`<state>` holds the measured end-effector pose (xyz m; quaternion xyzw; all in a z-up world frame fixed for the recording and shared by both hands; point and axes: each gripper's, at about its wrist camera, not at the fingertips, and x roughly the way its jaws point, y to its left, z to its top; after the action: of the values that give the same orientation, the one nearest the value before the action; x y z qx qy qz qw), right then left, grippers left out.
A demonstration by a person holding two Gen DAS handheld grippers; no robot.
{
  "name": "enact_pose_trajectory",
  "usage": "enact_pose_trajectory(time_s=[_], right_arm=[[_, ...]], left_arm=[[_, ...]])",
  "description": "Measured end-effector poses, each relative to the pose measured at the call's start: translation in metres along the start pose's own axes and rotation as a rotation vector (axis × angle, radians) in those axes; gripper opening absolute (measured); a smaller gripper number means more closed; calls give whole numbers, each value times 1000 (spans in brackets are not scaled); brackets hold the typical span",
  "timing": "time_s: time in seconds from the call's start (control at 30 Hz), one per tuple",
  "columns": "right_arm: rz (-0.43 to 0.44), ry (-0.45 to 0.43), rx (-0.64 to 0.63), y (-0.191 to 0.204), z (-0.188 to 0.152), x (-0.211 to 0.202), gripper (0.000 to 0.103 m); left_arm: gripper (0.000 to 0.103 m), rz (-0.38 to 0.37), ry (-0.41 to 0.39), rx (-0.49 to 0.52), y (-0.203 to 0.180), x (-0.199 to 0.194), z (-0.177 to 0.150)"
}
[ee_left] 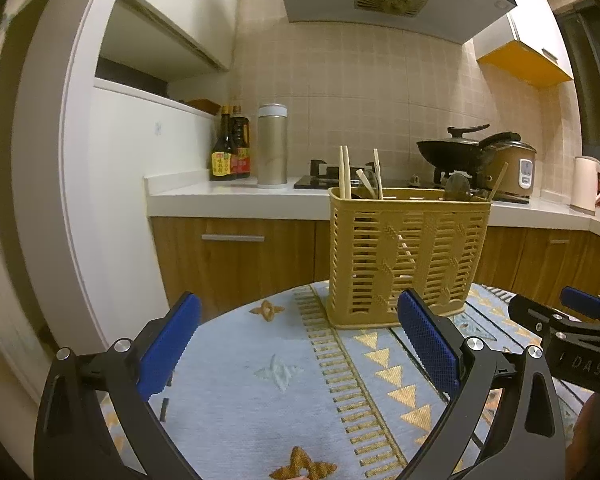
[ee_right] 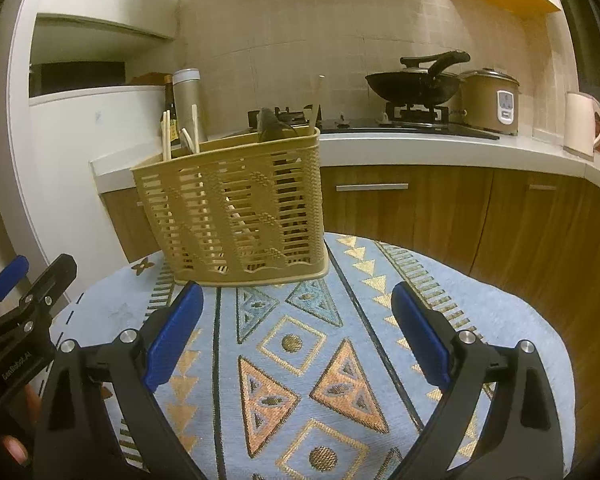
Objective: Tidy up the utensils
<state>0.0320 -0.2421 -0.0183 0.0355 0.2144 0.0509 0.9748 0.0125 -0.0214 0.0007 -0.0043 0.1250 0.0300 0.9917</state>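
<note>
The yellow slotted utensil basket (ee_left: 408, 256) is seen standing upright on the patterned blue tablecloth (ee_left: 236, 392), just above the centre of the left wrist view. Pale chopsticks (ee_left: 345, 172) are seen sticking up from its left end, and a dark round utensil head (ee_left: 458, 189) pokes out near its right end.

The left gripper (ee_left: 300, 344) is held low in the frame with its blue pads spread wide; only tablecloth is seen between them, and the basket base stands just beyond the right pad. At the right edge of that view, part of the right gripper (ee_left: 580, 312) is caught.

From the right wrist view, the right gripper (ee_right: 298, 328) is likewise found wide apart, with nothing gripped, and the basket (ee_right: 236, 204) is placed left of centre, just past the left pad. Behind, a black wok (ee_right: 414, 84) is seen on the stove, beside a rice cooker (ee_right: 490, 100).
</note>
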Motion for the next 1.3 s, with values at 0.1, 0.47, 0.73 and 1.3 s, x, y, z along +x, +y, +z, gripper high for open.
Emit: enact_pose_trajectory(time_s=[0.1, 0.47, 0.73, 1.3], right_arm=[[-3, -5, -9, 2, -1, -1, 93], [-11, -13, -35, 7, -1, -2, 95], [-11, -8, -34, 8, -2, -2, 95], [-23, -7, -57, 14, -3, -1, 95]], left_arm=[[95, -1, 6, -2, 0, 1, 0], [95, -3, 12, 12, -3, 2, 0], [95, -3, 18, 10, -3, 3, 0], [95, -3, 26, 15, -4, 5, -1]])
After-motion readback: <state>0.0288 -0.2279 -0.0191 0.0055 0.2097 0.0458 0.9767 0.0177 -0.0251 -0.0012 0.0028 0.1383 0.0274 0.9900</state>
